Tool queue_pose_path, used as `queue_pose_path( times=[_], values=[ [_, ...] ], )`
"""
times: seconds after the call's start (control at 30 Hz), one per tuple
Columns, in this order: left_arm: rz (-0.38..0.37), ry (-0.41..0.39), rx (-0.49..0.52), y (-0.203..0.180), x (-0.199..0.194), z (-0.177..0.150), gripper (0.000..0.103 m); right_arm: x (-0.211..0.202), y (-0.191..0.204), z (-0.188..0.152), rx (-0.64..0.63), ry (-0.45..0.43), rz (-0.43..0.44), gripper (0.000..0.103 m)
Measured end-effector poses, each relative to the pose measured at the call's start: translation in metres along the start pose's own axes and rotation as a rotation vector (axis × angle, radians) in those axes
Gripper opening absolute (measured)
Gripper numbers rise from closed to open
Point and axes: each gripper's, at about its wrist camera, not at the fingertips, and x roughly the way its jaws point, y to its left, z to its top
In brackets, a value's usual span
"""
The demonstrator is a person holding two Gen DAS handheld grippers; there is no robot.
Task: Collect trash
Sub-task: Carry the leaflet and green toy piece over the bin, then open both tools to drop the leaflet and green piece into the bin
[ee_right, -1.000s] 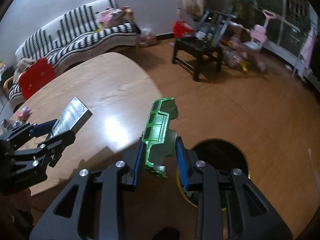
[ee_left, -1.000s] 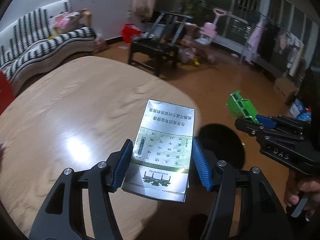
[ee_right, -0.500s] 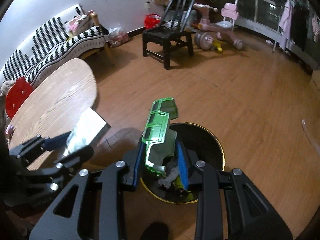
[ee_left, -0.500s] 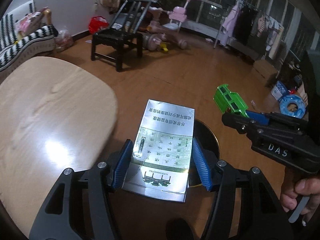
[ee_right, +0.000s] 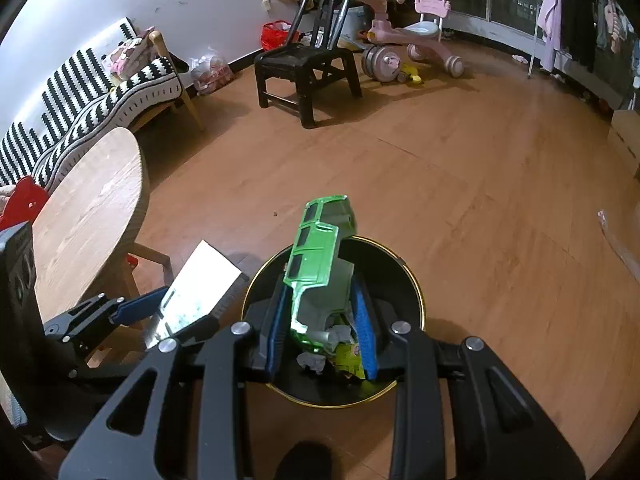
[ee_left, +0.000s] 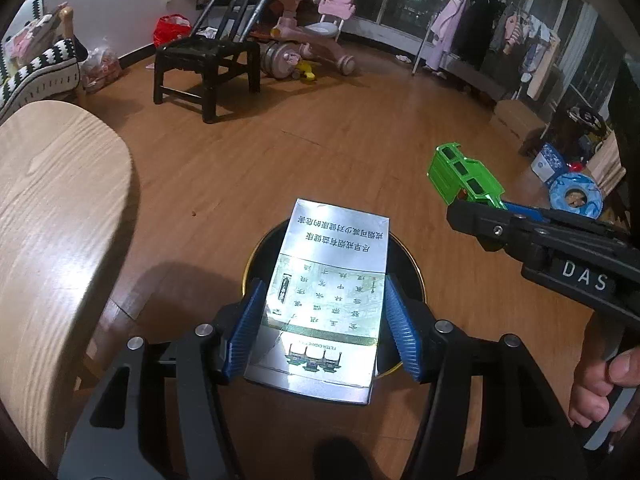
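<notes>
My left gripper [ee_left: 326,328] is shut on a silver cigarette carton [ee_left: 328,292] and holds it over a round black trash bin with a gold rim [ee_left: 250,268]. My right gripper [ee_right: 324,320] is shut on a green toy car shell [ee_right: 320,256] and holds it above the same bin [ee_right: 416,292], which has crumpled paper and wrappers inside. The carton [ee_right: 196,288] and left gripper [ee_right: 140,312] show at the left in the right wrist view. The green shell [ee_left: 464,178] and right gripper [ee_left: 480,216] show at the right in the left wrist view.
A round wooden table [ee_left: 52,216] stands to the left of the bin. A black chair [ee_right: 308,64], a pink tricycle [ee_right: 408,44] and a striped sofa [ee_right: 92,92] stand further back on the wooden floor. Boxes and a blue tape roll [ee_left: 576,196] lie at the right.
Both grippers moved from over the table to above the trash bin, each still holding its item. The bin now lies directly under both.
</notes>
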Motion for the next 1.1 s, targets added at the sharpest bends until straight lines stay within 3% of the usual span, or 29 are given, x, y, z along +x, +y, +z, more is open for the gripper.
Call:
queue_pose_path(
  times=[0.63,0.67,0.7,0.73,0.77,1.1],
  values=[
    [-0.014,0.006,0.008,-0.005,0.011,-0.003,0.059,0.007,-0.001,0.001,0.031,0.000,-0.008,0.032],
    [-0.015,0.009,0.005,-0.005,0.012,-0.003,0.060,0.007,-0.002,0.001,0.040,0.001,-0.008,0.044],
    [-0.014,0.010,0.003,-0.003,0.012,-0.004,0.062,0.007,-0.003,0.001,0.047,0.002,-0.010,0.064],
    [-0.017,0.009,0.000,-0.003,0.012,-0.004,0.073,0.005,-0.005,0.001,0.058,-0.012,-0.014,0.072],
    [-0.015,0.002,-0.006,-0.003,0.011,-0.005,0.082,0.002,-0.006,0.002,0.067,-0.027,-0.019,0.074],
    [-0.022,-0.010,-0.002,-0.009,0.010,-0.006,0.082,-0.002,-0.006,0.000,0.071,-0.040,-0.014,0.074]
  ],
)
